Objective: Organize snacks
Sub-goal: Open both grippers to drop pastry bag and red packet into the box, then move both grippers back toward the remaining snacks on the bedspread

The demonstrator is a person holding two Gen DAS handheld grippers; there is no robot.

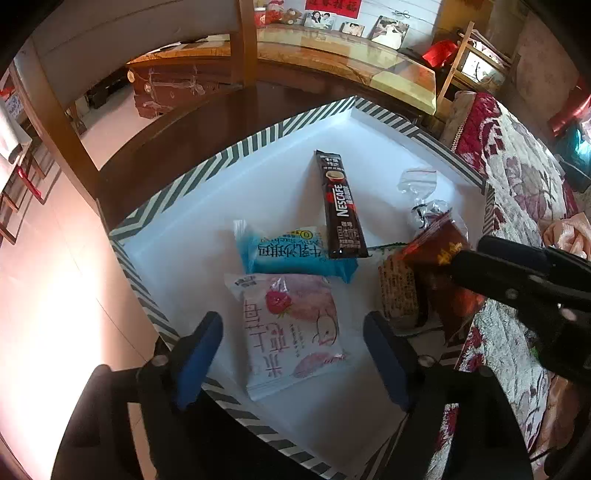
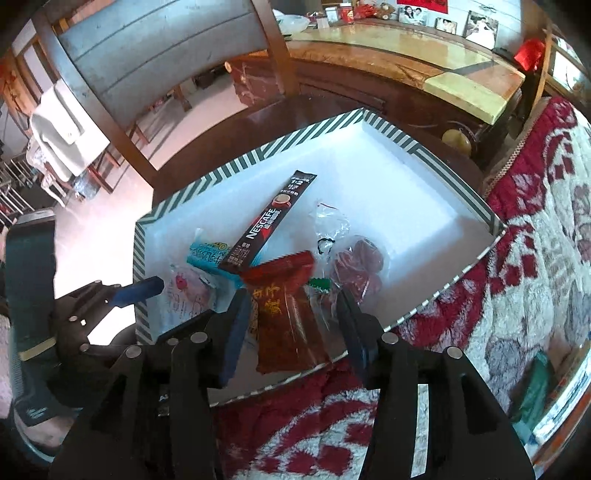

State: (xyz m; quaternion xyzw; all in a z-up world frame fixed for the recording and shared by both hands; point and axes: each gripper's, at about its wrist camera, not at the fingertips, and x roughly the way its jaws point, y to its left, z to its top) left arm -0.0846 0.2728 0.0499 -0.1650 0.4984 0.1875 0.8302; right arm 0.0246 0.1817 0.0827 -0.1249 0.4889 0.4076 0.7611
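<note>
A white box with a striped rim [image 1: 229, 155] [image 2: 258, 162] holds several snacks. My left gripper [image 1: 291, 354] stands open over its near corner, blue pads either side of a pink-and-white packet [image 1: 291, 325] without touching it. Behind that lie a blue packet [image 1: 284, 254] and a dark Nescafe stick [image 1: 341, 206] [image 2: 269, 225]. My right gripper [image 2: 293, 328] is open over a red-brown packet [image 2: 288, 317], which lies in the box between its pads. A clear bag of red sweets [image 2: 358, 262] and a yellowish packet [image 1: 399, 291] lie beside it.
The box sits partly on a dark wooden table [image 1: 207, 129] and partly on a red-and-white floral quilt [image 2: 517, 258]. A wooden chair [image 2: 147, 55] stands behind the table. A long cabinet with framed photos [image 1: 391, 31] runs along the back.
</note>
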